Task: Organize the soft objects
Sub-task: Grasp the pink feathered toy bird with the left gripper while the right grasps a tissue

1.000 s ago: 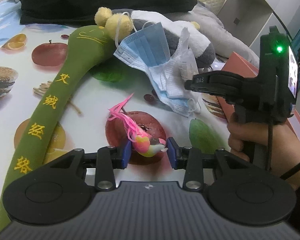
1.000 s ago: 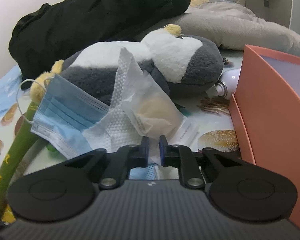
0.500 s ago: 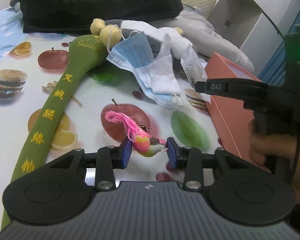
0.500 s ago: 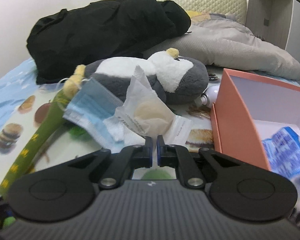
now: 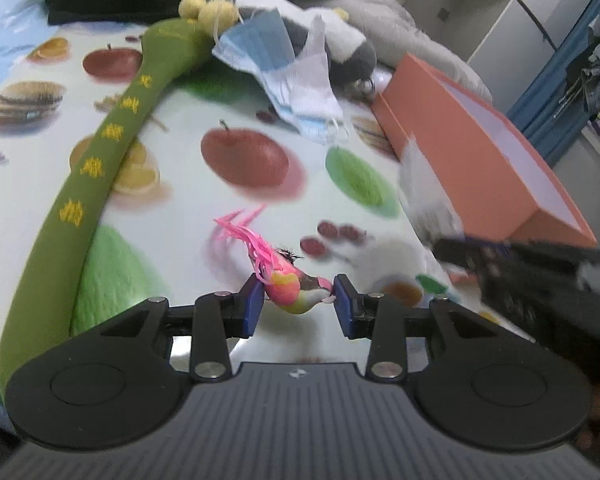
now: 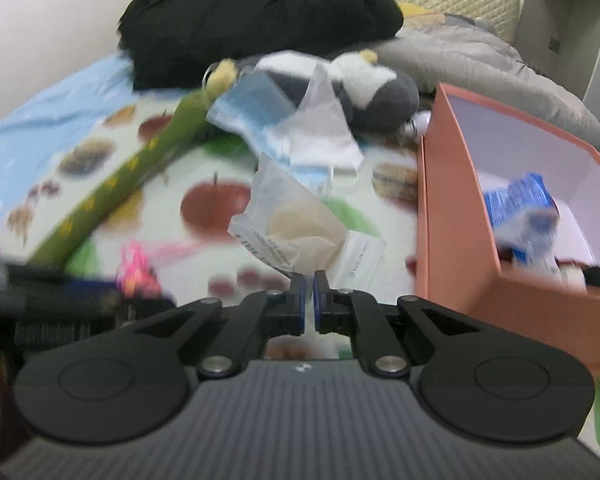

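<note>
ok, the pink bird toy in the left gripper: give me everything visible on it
The bird toy is small, with a pink-orange body, a pale green-white belly, a dark patch at the head and a long spray of pink feathers trailing up and left. It lies crosswise, clamped between the left gripper pads above the fruit-print cloth. Nothing else touches it.

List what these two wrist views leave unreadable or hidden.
- Small pink feathered toy bird, right wrist view: only a motion-blurred pink smear.
- Clear plastic packet with printed label, right wrist view: print too small and blurred to read; in the left wrist view it is a white streak.
- Salmon-pink open cardboard box: contents partly behind its near wall; far end cut off by the frame edge.
- Right gripper: contact with the packet hidden by the fingers.
</note>
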`<act>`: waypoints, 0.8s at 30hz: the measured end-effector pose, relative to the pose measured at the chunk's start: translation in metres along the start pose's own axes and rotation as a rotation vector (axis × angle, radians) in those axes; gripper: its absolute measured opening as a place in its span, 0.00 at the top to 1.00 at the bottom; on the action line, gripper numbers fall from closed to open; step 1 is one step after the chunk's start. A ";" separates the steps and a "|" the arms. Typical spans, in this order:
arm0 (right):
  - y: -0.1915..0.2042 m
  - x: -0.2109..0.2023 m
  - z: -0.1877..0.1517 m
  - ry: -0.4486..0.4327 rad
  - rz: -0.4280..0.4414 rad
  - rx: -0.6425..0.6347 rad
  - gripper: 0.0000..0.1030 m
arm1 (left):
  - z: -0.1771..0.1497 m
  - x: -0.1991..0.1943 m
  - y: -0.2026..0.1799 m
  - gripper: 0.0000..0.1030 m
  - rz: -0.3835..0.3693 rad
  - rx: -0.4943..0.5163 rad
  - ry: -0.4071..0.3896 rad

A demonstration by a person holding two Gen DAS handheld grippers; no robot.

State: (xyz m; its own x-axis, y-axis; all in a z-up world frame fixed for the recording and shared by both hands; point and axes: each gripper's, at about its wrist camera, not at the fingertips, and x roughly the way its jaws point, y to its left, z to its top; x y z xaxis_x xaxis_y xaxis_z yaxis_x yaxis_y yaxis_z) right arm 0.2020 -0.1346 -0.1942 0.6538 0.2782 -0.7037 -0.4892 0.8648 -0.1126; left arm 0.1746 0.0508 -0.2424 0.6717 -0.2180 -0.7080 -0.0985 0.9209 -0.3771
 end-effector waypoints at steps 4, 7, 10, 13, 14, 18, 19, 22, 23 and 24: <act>-0.006 -0.008 -0.026 0.046 -0.005 0.035 0.92 | -0.008 0.000 0.000 0.58 0.012 -0.014 0.034; -0.015 -0.012 -0.039 0.049 -0.017 0.118 0.90 | -0.009 -0.004 0.007 0.56 0.021 -0.094 0.040; -0.020 -0.015 -0.049 0.049 0.011 0.165 0.88 | -0.010 -0.010 0.010 0.46 0.047 -0.158 0.032; -0.021 -0.018 -0.053 0.042 0.035 0.201 0.67 | -0.012 -0.015 0.012 0.44 0.057 -0.214 0.031; -0.022 -0.020 -0.054 0.032 0.047 0.215 0.58 | -0.014 -0.017 0.013 0.42 0.063 -0.233 0.026; -0.023 -0.022 -0.054 -0.014 0.097 0.260 0.39 | -0.019 -0.025 0.018 0.41 0.089 -0.289 0.009; -0.024 -0.021 -0.054 -0.019 0.104 0.274 0.39 | -0.018 -0.026 0.019 0.41 0.090 -0.294 0.006; -0.025 -0.014 -0.052 -0.035 0.099 0.300 0.39 | -0.017 -0.029 0.020 0.41 0.087 -0.304 -0.001; -0.026 -0.011 -0.051 -0.038 0.093 0.307 0.39 | -0.017 -0.028 0.020 0.41 0.084 -0.306 0.000; -0.027 -0.008 -0.051 -0.041 0.084 0.316 0.39 | -0.016 -0.028 0.020 0.41 0.079 -0.308 -0.001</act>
State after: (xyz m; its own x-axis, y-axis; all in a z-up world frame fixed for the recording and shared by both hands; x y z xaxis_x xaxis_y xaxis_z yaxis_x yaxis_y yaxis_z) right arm 0.1803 -0.1815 -0.2208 0.6448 0.3651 -0.6715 -0.3432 0.9233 0.1724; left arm 0.1418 0.0698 -0.2395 0.6538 -0.1488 -0.7419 -0.3684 0.7938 -0.4839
